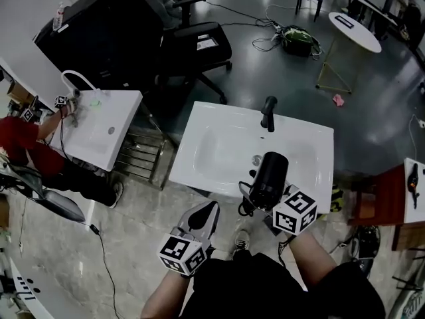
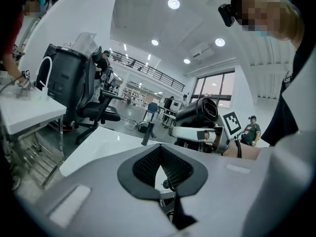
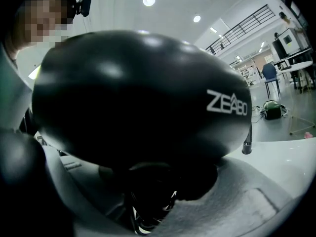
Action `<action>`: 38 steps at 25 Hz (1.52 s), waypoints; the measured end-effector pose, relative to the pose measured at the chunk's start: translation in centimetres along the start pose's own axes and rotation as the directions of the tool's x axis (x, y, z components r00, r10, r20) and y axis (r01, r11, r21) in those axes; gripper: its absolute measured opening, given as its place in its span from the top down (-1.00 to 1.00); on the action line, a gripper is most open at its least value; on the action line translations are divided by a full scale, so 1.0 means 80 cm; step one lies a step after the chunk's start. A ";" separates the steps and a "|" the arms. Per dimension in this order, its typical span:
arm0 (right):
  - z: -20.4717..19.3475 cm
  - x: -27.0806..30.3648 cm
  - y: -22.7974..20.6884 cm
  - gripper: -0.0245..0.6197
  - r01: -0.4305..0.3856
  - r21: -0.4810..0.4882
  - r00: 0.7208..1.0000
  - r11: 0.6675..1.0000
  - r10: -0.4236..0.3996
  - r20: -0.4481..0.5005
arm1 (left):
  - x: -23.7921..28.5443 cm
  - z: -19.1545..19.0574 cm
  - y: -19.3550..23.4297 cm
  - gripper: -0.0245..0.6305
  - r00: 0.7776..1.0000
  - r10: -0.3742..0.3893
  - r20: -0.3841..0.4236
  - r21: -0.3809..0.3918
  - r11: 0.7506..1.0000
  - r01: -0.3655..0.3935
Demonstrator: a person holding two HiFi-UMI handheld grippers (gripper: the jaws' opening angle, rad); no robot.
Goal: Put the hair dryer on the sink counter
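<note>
A black hair dryer (image 1: 269, 177) hangs over the front right part of the white sink counter (image 1: 219, 145), barrel pointing up and away from me. My right gripper (image 1: 260, 199) is shut on its lower body. In the right gripper view the dryer (image 3: 138, 98) fills the frame and hides the jaws' tips. From the left gripper view I see the dryer (image 2: 197, 113) at the right, above the counter (image 2: 106, 142). My left gripper (image 1: 202, 216) sits lower left, short of the counter's front edge. Its jaws are shut with nothing between them (image 2: 159, 149).
A black faucet (image 1: 268, 113) stands at the back of the basin. A second white sink (image 1: 113, 121) stands to the left, with a person in red (image 1: 20, 138) at it. Beyond are a black office chair (image 1: 192, 45), a round white table (image 1: 355, 30) and floor cables (image 1: 295, 40). A red cabinet (image 1: 385, 198) is at the right.
</note>
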State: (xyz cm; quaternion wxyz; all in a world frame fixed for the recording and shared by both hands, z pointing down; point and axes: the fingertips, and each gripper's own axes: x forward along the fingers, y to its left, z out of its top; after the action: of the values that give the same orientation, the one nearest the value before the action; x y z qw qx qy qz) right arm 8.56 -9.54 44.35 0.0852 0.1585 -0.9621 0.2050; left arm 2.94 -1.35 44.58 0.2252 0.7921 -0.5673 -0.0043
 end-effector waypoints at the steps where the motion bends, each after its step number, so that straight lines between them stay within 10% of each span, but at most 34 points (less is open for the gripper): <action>1: 0.002 0.002 -0.003 0.34 -0.001 -0.007 1.000 1.000 0.001 -0.001 | 0.001 0.000 0.000 0.92 1.000 0.003 -0.002 0.002 1.000 -0.003; 38: 0.029 0.213 -0.085 0.34 0.245 -0.076 0.957 0.967 -0.253 -0.141 | 0.082 0.049 0.193 0.92 0.945 -0.279 -0.170 0.003 0.959 0.284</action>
State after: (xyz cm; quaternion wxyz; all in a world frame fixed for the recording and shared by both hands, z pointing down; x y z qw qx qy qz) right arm -5.27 -20.99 48.63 0.1867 0.2600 -0.9309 0.1758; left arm -9.60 -12.61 48.27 0.2584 0.8655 -0.4275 0.0382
